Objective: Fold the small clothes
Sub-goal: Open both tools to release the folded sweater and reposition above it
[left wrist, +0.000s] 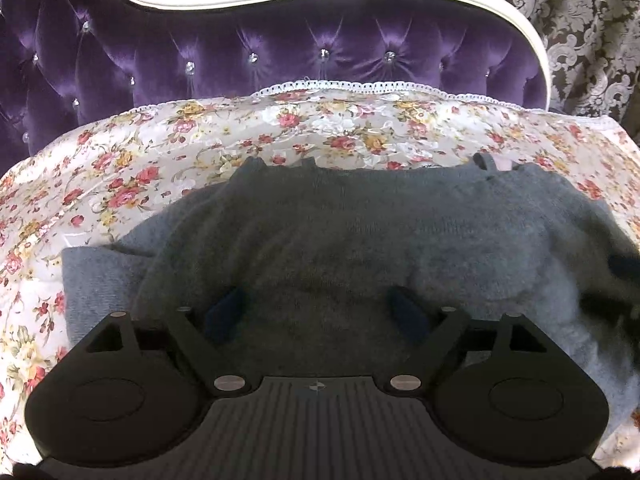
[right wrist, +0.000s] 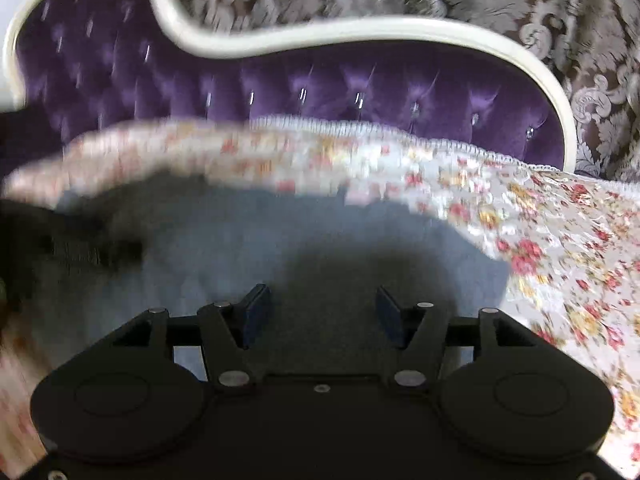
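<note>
the grey sweater [left wrist: 320,232] covered the middle of the floral bedspread [left wrist: 132,168], with bare cover to its left and beyond its far edge. the purple tufted headboard [left wrist: 248,52] closed off the far side. the left tool [left wrist: 316,312] and right tool [right wrist: 322,312] stood spread wide, with only knit in each gap.

Purple tufted sofa [left wrist: 280,60] carries floral cloth [left wrist: 160,152]; grey knit sweater [left wrist: 320,232] spread directly on cloth
</note>
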`<action>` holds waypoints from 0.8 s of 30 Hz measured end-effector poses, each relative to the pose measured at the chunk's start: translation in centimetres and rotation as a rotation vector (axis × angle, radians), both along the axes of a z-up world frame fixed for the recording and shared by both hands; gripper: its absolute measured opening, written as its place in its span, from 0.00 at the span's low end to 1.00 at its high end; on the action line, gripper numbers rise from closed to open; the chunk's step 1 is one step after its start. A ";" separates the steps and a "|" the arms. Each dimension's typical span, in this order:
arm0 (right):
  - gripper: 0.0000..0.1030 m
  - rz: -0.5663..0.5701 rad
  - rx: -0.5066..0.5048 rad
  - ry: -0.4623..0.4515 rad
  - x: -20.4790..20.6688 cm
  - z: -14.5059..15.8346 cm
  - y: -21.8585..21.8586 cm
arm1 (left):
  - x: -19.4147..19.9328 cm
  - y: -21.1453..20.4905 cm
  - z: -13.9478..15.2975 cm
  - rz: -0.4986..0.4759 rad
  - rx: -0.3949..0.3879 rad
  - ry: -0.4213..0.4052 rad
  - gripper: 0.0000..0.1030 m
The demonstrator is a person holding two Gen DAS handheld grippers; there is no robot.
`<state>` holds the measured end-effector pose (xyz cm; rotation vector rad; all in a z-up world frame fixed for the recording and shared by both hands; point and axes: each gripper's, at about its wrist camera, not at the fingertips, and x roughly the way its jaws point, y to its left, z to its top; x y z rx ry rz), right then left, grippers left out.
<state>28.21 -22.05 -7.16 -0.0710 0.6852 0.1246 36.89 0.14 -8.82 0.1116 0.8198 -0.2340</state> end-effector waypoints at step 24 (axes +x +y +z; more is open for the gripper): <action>0.76 -0.104 0.654 0.136 0.6 -2.1 -11.5 | 0.3 -0.2 0.2 0.005 -0.004 0.026 0.80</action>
